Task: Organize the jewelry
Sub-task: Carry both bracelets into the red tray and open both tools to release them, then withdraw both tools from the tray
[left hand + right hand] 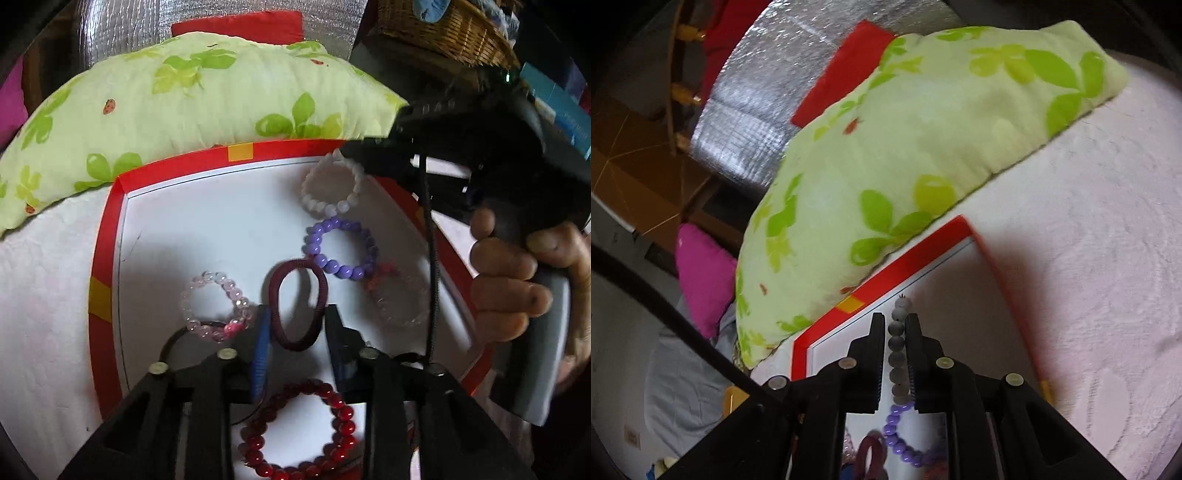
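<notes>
light: soft, even | shadows: on tray [229, 221] | edges: fisheye-warped, slightly blurred

The left wrist view looks steeply down from close above the tray [110, 229], facing the pillow [184, 103] behind its far rim. The right wrist view sits lower, right at that far rim [897, 273], facing the pillow [905, 147] obliquely. Both share the pillow, the tray's far edge and the purple bracelet [341, 247] [905, 443].
</notes>
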`<action>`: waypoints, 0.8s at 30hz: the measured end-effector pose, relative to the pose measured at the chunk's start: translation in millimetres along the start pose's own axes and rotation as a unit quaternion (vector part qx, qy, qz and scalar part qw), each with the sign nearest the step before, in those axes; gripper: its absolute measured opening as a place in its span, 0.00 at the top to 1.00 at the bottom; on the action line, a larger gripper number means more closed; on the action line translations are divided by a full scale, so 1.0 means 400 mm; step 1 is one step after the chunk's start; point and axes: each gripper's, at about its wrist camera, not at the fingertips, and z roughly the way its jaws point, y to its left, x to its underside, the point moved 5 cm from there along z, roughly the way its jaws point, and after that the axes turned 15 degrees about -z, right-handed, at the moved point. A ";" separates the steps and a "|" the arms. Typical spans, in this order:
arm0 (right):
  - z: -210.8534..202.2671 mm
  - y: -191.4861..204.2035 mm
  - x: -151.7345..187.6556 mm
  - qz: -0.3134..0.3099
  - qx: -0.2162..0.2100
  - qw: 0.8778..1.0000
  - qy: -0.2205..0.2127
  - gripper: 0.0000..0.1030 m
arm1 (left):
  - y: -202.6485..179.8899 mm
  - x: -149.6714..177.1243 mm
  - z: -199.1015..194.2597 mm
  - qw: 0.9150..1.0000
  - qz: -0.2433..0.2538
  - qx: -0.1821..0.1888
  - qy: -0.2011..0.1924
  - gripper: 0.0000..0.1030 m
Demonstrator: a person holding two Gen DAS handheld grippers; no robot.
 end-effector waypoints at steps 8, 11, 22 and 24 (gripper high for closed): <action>-0.077 -0.008 0.009 -0.028 0.050 0.998 -0.014 0.50 | 0.005 0.024 -0.061 0.999 0.006 -0.014 -0.036 0.40; -0.131 0.016 0.034 -0.063 0.054 0.997 -0.010 0.50 | 0.021 0.045 -0.112 0.998 -0.003 -0.038 -0.052 0.40; -0.399 0.108 0.224 -0.192 0.116 0.974 -0.014 0.47 | 0.090 0.122 -0.388 0.976 -0.035 -0.158 -0.147 0.32; -0.473 0.145 0.279 -0.212 0.127 0.968 -0.037 0.43 | 0.078 0.141 -0.445 0.972 -0.032 -0.166 -0.161 0.31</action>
